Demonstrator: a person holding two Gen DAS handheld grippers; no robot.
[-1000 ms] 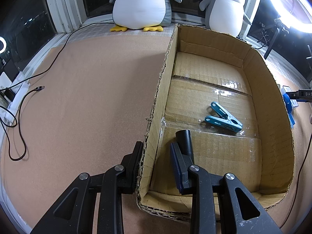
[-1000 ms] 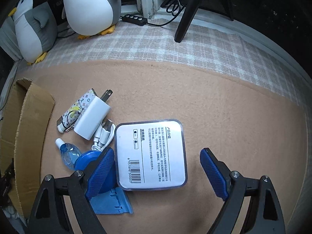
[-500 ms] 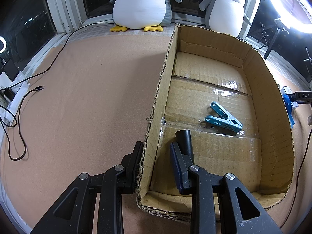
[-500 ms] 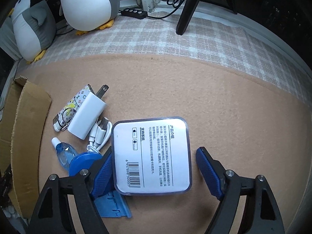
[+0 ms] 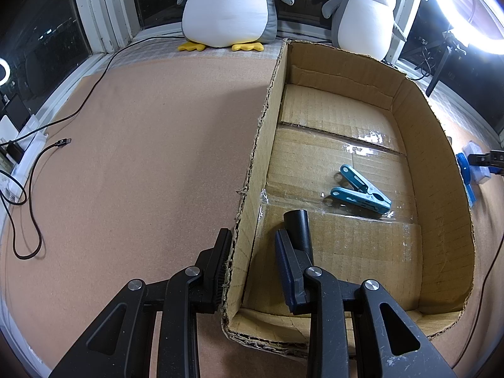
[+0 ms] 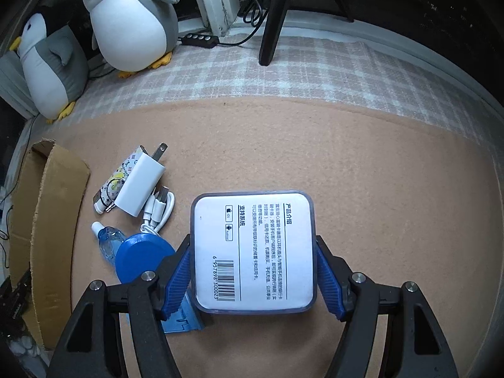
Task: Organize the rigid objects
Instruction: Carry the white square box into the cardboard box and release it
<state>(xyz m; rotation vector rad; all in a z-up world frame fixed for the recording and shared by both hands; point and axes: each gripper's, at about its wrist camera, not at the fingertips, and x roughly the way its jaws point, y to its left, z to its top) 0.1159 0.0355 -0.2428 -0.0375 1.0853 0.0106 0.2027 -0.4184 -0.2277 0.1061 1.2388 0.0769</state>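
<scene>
In the right wrist view a flat white box (image 6: 253,252) with a barcode label lies on the tan mat. My right gripper (image 6: 252,242) is shut on it, blue pads pressed against its left and right edges. In the left wrist view a cardboard box (image 5: 438,145) holds a teal clothes peg (image 5: 362,190) and a short black tube (image 5: 298,225). My left gripper (image 5: 252,234) stands open astride the box's left wall, one finger outside against the cardboard, the other inside with a gap.
Left of the white box lie a white charger plug (image 6: 140,187) with cable, a patterned tube (image 6: 118,179), a small blue bottle (image 6: 108,241), a blue round lid (image 6: 141,260) and a blue card. Two plush penguins (image 6: 132,15) and a black stand leg (image 6: 274,22) sit behind. Black cables (image 5: 31,170) trail at the mat's left.
My right gripper has moved forward and its fingers have come together onto the sides of the white box. The left gripper and the cardboard box have not moved.
</scene>
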